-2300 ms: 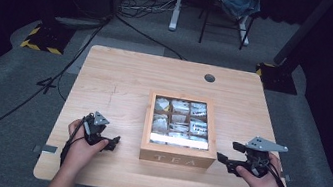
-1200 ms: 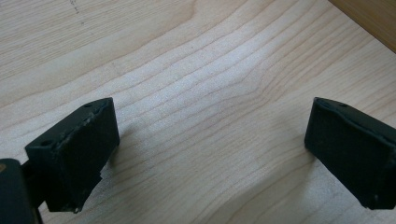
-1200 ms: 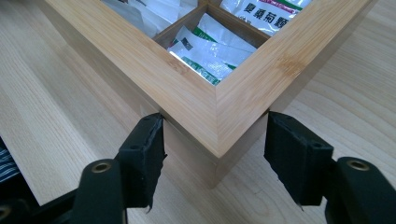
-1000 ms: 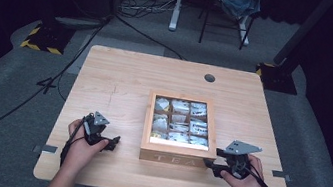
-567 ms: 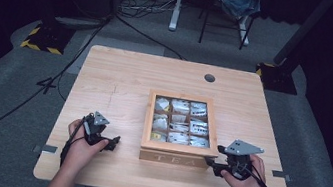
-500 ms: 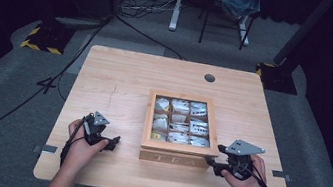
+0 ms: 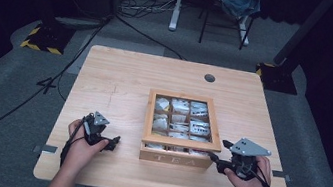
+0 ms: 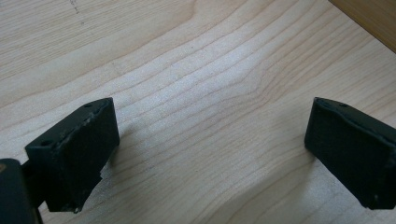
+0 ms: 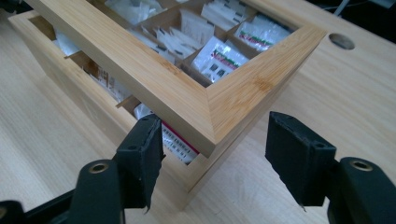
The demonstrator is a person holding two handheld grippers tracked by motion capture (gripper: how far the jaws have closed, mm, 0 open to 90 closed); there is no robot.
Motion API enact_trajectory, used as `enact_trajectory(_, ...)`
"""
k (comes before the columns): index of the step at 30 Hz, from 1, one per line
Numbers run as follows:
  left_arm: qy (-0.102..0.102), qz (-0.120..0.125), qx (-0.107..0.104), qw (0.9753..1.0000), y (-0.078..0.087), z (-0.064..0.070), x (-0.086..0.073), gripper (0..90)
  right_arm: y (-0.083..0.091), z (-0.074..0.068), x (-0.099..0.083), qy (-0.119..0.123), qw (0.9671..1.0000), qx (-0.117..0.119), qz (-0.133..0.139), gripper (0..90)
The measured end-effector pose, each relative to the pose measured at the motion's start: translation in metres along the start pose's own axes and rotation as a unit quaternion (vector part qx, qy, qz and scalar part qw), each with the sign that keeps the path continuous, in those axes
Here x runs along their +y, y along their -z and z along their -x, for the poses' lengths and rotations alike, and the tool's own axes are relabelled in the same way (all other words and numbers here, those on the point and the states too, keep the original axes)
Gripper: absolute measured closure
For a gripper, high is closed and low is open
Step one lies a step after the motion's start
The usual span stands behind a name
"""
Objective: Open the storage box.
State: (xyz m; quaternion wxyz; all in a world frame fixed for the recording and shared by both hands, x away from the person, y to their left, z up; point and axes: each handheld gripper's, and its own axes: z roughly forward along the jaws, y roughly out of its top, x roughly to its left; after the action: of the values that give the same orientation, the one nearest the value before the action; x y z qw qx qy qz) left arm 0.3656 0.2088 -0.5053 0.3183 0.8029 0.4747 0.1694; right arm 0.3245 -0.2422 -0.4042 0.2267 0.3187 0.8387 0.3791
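A wooden tea box point(image 7: 177, 159) marked TEA stands at the table's front middle, with tea bags point(image 7: 180, 118) in its compartments. Its framed lid point(image 7: 181, 142) is tilted up at the front, leaving a gap over the box. My right gripper point(image 7: 217, 161) is at the box's front right corner. In the right gripper view it point(image 9: 219, 144) is open astride the lid's corner point(image 9: 187, 93), one jaw in the gap under the lid, the other outside. The box wall point(image 9: 84, 93) and tea bags point(image 9: 219, 53) show below. My left gripper point(image 7: 113, 142) rests open on bare wood point(image 8: 210, 149), left of the box.
The light wooden table point(image 7: 121, 81) has a round cable hole point(image 7: 210, 78) near its far edge, also seen from the right gripper point(image 9: 342, 41). Beyond the table are grey carpet, cables and a chair point(image 7: 229, 2). The box's corner point(image 8: 369, 18) edges the left gripper view.
My right gripper has moved left to the box's front right corner, and the lid's front edge has risen off the box. The left gripper has stayed put.
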Motion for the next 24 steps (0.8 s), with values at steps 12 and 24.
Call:
enact_trajectory(12, 0.001, 0.001, -0.001, 1.0000, 0.000, -0.001, 0.000, 4.1, 0.004, 0.001, 0.015, 0.017, 0.9993, -0.021, 0.026, 41.0)
enact_trajectory(24, -0.001, 0.001, 0.000, 1.0000, 0.000, -0.001, 0.000, 4.1, 0.006, 0.004, 0.035, 0.031, 0.9968, -0.049, 0.054, 45.1)
